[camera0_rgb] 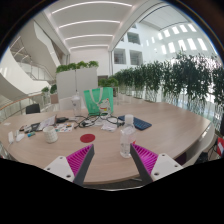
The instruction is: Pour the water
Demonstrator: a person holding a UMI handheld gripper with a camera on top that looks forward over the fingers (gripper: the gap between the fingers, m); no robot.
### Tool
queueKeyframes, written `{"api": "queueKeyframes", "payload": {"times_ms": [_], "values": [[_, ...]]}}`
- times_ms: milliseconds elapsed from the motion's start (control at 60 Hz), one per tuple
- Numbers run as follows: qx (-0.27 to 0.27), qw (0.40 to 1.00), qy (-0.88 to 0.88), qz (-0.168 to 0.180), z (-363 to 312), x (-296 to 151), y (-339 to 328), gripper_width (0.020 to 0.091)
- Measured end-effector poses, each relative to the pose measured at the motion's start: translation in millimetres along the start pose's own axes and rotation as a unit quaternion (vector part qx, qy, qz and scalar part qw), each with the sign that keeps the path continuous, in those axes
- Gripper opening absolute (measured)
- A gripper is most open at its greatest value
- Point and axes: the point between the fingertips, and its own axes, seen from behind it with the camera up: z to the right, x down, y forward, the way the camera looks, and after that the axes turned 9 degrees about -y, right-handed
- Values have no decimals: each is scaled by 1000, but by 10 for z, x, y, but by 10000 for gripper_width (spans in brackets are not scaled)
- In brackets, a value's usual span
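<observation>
- Between the two magenta-padded fingers of the gripper [113, 160], a wide gap is seen; the jaws are spread apart and nothing is grasped.
- Just ahead of the gap, nearer the right finger, a small clear plastic bottle [126, 143] is seen standing upright on the round light-wood table [170, 128]; it is not touched by either finger.
- Whether the bottle is capped, and how full it is, cannot be told.
- A little further on, to the left, a flat round red lid-like disc [88, 137] is seen lying on the tabletop.
- No obvious receiving cup can be made out; a pale rounded vessel [51, 133] sits among the clutter at the far left.
- Beyond these, a green upright object [98, 99] and a dark flat object [141, 124] are set on the table, with potted plants behind.
- The step in hand is judged to be the approach to the bottle.
- Risks are judged as follows: the light bottle could be knocked over by the right finger if the gripper is advanced off-centre, and it could be crushed or squirted out if it is clamped too hard.
</observation>
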Motion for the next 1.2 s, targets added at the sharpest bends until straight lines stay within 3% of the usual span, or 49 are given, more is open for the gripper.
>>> {"api": "queueKeyframes", "payload": {"times_ms": [317, 350, 383, 400, 533, 650, 800, 900, 1050, 1200], "values": [[13, 999, 24, 22, 650, 272, 1435, 811], [7, 999, 23, 26, 620, 243, 1595, 744], [-7, 1000, 15, 27, 566, 240, 1678, 528], [-11, 999, 12, 29, 589, 255, 1767, 505], [-8, 999, 5, 36, 592, 215, 1775, 468], [-3, 1000, 5, 26, 572, 217, 1852, 376], [-11, 999, 35, -9, 544, 221, 1783, 319], [-10, 1000, 8, 9, 471, -224, 1694, 320], [-30, 986, -154, 47, -165, -1343, 1707, 318], [-28, 902, -427, 64, -1256, -1885, 1959, 317]]}}
